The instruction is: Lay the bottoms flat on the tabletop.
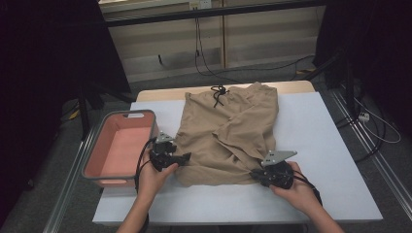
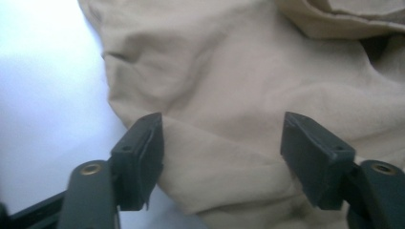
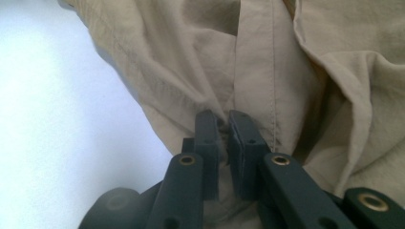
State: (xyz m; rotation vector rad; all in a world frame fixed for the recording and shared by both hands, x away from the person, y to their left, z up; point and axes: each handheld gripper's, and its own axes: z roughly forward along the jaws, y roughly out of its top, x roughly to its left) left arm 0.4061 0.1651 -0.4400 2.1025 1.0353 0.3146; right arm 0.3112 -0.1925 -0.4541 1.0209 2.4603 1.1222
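Tan shorts (image 1: 228, 136) lie mid-frame on the white counter (image 1: 320, 145); no readable writing shows. Right gripper (image 3: 224, 125) fingers pinch their hem, while left gripper (image 2: 222, 143) fingers straddle cloth, unclenched.

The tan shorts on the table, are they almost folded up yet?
Partly. The tan shorts already lie doubled over lengthwise, drawstring at the far end. Right now the right gripper is pinching the near hem, while the left gripper is open around the other near corner, not gripping it yet. What probably remains: grab that corner, fold the shorts up smaller, and maybe put them in the pink bin.
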